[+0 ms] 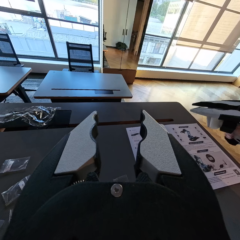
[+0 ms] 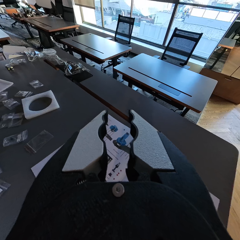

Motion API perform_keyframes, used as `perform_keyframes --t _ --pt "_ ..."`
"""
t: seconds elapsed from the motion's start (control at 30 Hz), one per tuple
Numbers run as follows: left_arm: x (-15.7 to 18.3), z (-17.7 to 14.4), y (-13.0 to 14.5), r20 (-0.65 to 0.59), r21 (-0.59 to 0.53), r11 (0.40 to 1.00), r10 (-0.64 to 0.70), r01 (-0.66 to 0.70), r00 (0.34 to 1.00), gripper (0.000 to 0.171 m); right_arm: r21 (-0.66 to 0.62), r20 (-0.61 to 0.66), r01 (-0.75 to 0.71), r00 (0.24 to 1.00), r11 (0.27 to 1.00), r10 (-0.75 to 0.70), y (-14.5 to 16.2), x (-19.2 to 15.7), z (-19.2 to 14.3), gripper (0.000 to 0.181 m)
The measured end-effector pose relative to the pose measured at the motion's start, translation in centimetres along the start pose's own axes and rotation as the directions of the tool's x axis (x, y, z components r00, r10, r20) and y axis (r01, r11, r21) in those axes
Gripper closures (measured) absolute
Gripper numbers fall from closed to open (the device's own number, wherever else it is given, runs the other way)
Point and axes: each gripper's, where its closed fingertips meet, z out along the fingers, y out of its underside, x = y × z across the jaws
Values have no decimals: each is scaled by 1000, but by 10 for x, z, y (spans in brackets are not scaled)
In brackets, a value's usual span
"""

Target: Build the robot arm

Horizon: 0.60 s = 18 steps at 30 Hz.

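Currently left gripper (image 1: 118, 113) hovers over the dark desk (image 1: 114, 149), jaws wide apart, nothing between them, touching nothing. Open instruction booklet (image 1: 197, 153) lies flat on the desk just right of its right finger, long axis running away toward the far desk edge. Right gripper (image 2: 117, 112) hangs above the same booklet (image 2: 116, 142), jaws at a narrower gap, empty; printed page shows through the gap. Contact with paper: can't tell. Small clear parts bags (image 2: 15, 139), a white foam square with a round hole (image 2: 40, 103) and crumpled plastic wrap (image 2: 57, 61) sit to its left.
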Motion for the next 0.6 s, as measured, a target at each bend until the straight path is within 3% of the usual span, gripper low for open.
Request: perform_keyframes --t 0.3,0.6 --pt "-2 2 5 1 -28 1000 -5 5 1000 108 -29 30 39 999 999 -38 5 -9 4 137" --pt "3 6 11 -15 -67 998 15 -16 1000 109 -27 54 33 998 999 -31 5 -12 5 149"
